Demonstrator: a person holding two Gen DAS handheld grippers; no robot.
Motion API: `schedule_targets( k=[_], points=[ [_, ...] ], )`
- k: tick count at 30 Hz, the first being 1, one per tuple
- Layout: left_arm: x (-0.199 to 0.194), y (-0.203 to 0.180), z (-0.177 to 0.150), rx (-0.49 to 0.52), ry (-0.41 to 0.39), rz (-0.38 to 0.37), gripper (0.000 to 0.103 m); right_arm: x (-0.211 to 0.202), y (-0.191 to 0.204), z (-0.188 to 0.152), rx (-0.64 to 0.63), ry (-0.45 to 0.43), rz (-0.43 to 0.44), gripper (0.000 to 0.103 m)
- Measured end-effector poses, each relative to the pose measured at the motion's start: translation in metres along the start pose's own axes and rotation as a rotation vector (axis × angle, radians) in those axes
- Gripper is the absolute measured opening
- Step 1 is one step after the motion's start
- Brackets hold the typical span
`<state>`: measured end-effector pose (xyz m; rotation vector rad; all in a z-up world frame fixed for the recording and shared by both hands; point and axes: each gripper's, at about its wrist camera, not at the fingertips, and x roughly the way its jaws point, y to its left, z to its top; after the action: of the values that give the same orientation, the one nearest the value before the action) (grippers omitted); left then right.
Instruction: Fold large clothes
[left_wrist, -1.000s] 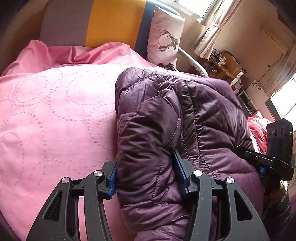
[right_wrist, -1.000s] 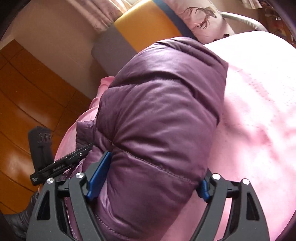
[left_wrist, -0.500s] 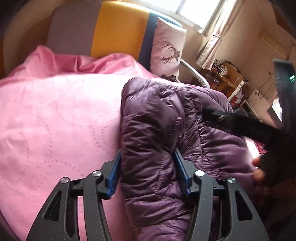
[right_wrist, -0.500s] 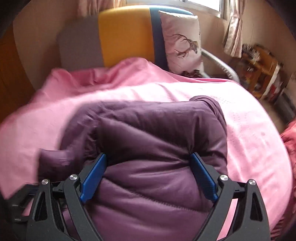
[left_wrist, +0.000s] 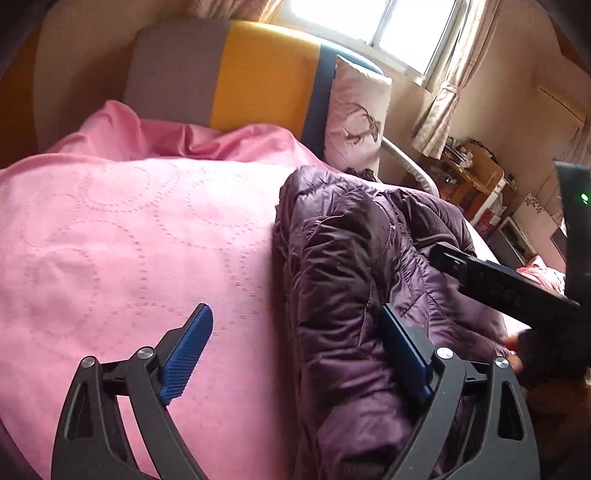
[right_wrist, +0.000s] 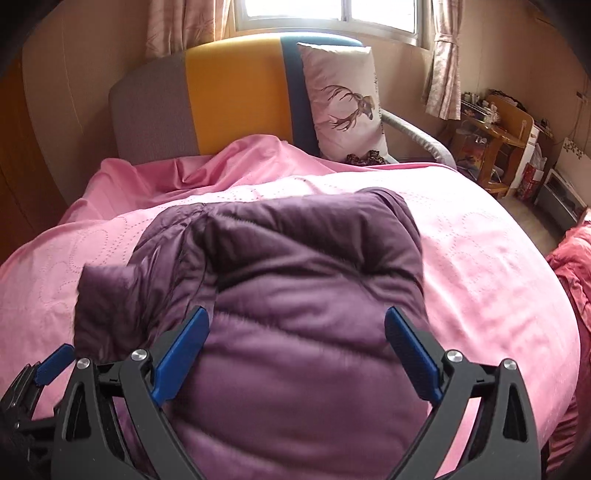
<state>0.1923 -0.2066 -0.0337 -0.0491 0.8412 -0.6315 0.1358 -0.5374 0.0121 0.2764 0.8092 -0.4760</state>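
A purple quilted puffer jacket (right_wrist: 295, 295) lies folded in a thick bundle on the pink bedspread (right_wrist: 480, 266). In the left wrist view the jacket (left_wrist: 351, 280) lies along the right side. My left gripper (left_wrist: 295, 343) is open; its right pad rests against the jacket's left edge and its left pad is over bare bedspread (left_wrist: 129, 240). My right gripper (right_wrist: 295, 347) is open, its blue pads standing apart above the jacket's near end. The right gripper's body (left_wrist: 517, 288) shows at the right of the left wrist view.
A grey, yellow and blue headboard (right_wrist: 229, 99) stands at the far end with a deer-print pillow (right_wrist: 343, 99) leaning on it. A wooden desk (right_wrist: 495, 129) with clutter stands at the far right. A red blanket (right_wrist: 572, 266) lies at the bed's right edge.
My left gripper has opened and let go of the jacket fold. My right gripper has swung round to face the headboard and pulled back, jaws still apart. The jacket has settled on the bed.
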Motion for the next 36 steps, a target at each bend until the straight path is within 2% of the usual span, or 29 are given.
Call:
schedule_targets(
  k=[6, 11, 15, 18, 23, 29, 36],
  points=[
    [-0.028, -0.002, -0.01, 0.012, -0.041, 0.059, 0.092, -0.046, 0.007, -0.039, 0.007, -0.032, -0.016, 0.097],
    [-0.05, 0.002, -0.022, 0.001, -0.082, 0.087, 0.098, -0.082, 0.016, -0.07, 0.016, -0.091, -0.067, 0.101],
    [-0.069, 0.004, -0.035, 0.006, -0.122, 0.138, 0.099, -0.106, 0.024, -0.092, 0.008, -0.14, -0.124, 0.101],
    [-0.083, 0.003, -0.047, 0.022, -0.139, 0.176, 0.099, -0.121, 0.026, -0.105, 0.035, -0.153, -0.124, 0.101],
    [-0.099, 0.007, -0.064, 0.022, -0.152, 0.198, 0.099, -0.137, 0.039, -0.127, 0.041, -0.177, -0.163, 0.101],
    [-0.113, 0.008, -0.079, 0.024, -0.153, 0.217, 0.099, -0.147, 0.045, -0.145, 0.065, -0.166, -0.2, 0.101],
    [-0.119, 0.007, -0.087, 0.047, -0.152, 0.266, 0.099, -0.148, 0.052, -0.15, 0.078, -0.136, -0.18, 0.101]
  ],
)
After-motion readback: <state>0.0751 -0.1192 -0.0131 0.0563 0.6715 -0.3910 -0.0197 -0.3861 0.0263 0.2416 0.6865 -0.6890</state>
